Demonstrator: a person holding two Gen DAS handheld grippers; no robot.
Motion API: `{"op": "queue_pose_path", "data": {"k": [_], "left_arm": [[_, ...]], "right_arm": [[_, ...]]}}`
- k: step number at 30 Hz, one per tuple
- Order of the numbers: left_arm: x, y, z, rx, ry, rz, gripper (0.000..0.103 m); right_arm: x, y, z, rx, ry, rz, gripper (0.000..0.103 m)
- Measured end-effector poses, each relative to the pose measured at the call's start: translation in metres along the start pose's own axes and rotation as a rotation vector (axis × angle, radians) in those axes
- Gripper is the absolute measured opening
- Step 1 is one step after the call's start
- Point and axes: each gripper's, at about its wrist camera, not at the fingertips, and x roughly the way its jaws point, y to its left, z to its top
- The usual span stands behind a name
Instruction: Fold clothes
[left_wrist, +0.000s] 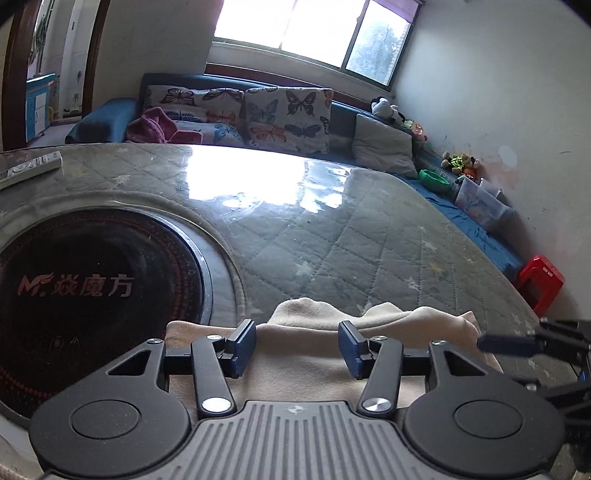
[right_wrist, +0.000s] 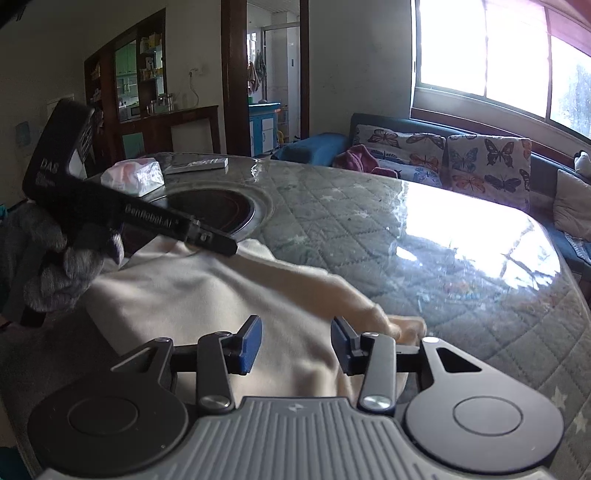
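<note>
A cream garment (left_wrist: 306, 354) lies bunched at the near edge of the round quilted table (left_wrist: 369, 236). My left gripper (left_wrist: 297, 349) is open just above it, with nothing between its blue pads. In the right wrist view the same cream garment (right_wrist: 207, 291) spreads in front of my right gripper (right_wrist: 296, 345), which is open and empty over its near part. The left gripper (right_wrist: 207, 236) shows there at the garment's far left edge, held by a grey-gloved hand. The right gripper's fingers (left_wrist: 509, 345) enter the left wrist view at the right edge.
A black induction hob (left_wrist: 92, 295) is set into the table at the left. A remote (left_wrist: 29, 170), a tissue pack (right_wrist: 133, 177) and a flat box (right_wrist: 199, 164) lie at the far edge. A sofa with butterfly cushions (left_wrist: 288, 118) stands behind, and a red stool (left_wrist: 541, 282) at the right.
</note>
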Motion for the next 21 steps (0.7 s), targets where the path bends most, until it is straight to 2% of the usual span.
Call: {"op": "queue_pose_path", "data": {"k": [5, 8, 10, 14, 15, 18, 21], "left_arm": [[0.0, 0.002, -0.001, -0.007, 0.001, -0.007, 0.056], [-0.003, 0.005, 0.0, -0.015, -0.004, -0.009, 0.056], [-0.009, 0.006, 0.0, -0.015, -0.015, -0.013, 0.056], [-0.022, 0.004, -0.002, -0.007, -0.045, -0.026, 0.056], [-0.024, 0.003, -0.003, -0.001, -0.051, -0.028, 0.056], [-0.025, 0.002, -0.006, 0.015, -0.046, -0.024, 0.056], [-0.028, 0.004, -0.01, 0.016, -0.034, -0.006, 0.056]], "right_arm": [[0.029, -0.016, 0.015, 0.021, 0.051, 0.018, 0.041], [0.048, -0.029, 0.013, 0.063, 0.089, 0.014, 0.034], [0.046, -0.031, 0.015, 0.074, 0.086, 0.011, 0.03], [0.038, -0.028, 0.023, 0.066, 0.056, 0.013, 0.029], [0.038, -0.027, 0.027, 0.062, 0.048, 0.018, 0.025], [0.051, -0.022, 0.031, 0.042, 0.067, 0.016, 0.019], [0.062, -0.018, 0.033, 0.025, 0.089, 0.007, 0.019]]}}
